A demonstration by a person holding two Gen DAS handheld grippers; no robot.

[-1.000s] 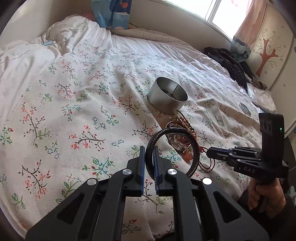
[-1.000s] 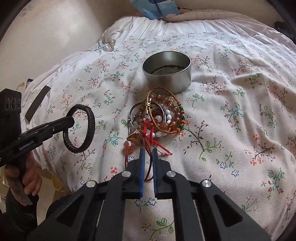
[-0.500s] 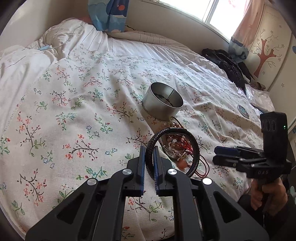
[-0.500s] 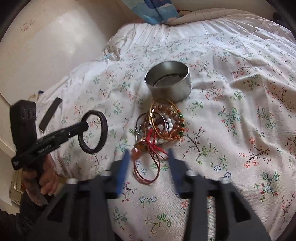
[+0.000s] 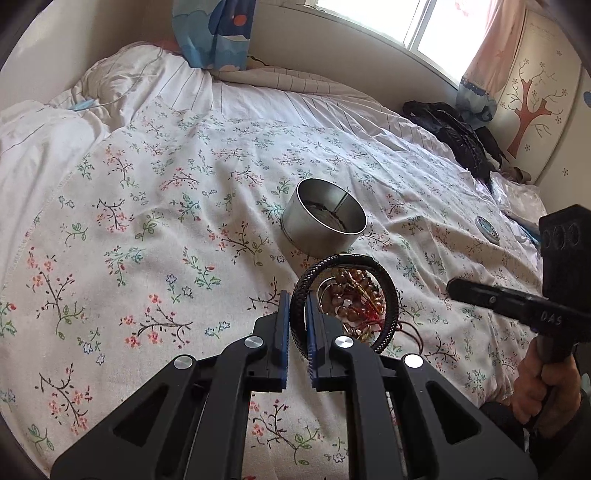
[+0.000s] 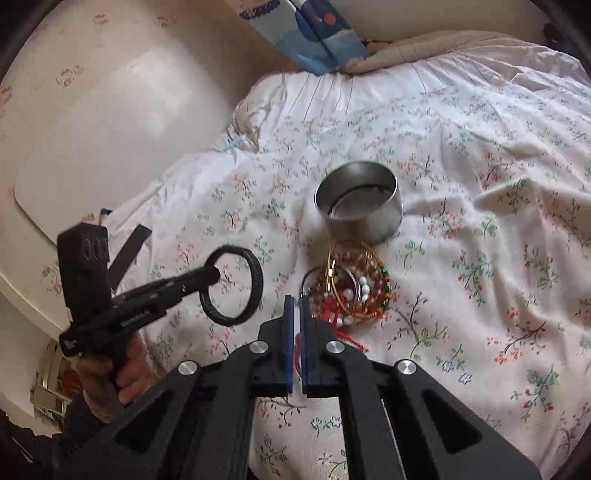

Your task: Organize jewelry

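left claw (image 5: 295,299): narrow, clamped on the black braided bracelet (image 5: 343,260); bracelet held upright above the bed, ring sticking out past the pads
left hand (image 6: 118,373): wrapped around the handle, seen at the bed's edge in the right wrist view
right claw (image 6: 296,301): closing, down to a thin slit; a bit of red cord is seen through the slit, whether it is pinched cannot be told
right hand (image 5: 539,384): gripped on its handle at the right edge of the left wrist view
jewelry pile (image 6: 354,291): lying on the floral bedspread (image 5: 147,221), just past the right claw's tips; brown beads, white beads, green-orange beads, gold wire loops, a metal ring and red cord, all tangled together
pile vs bracelet: apart; in the left wrist view the pile is seen through the held ring
metal tin (image 6: 369,225): round, open, upright on the bedspread, just behind the pile, near its far edge; contact cannot be told; something dark seen at the bottom
small round disc (image 5: 487,229): flat on the bedspread, right of the tin, well apart
black clothing (image 5: 454,136): heaped at the far right edge of the bed
blue patterned pillow (image 5: 214,33): at the head of the bed, against the wall
window (image 5: 424,22): behind the bed, bright
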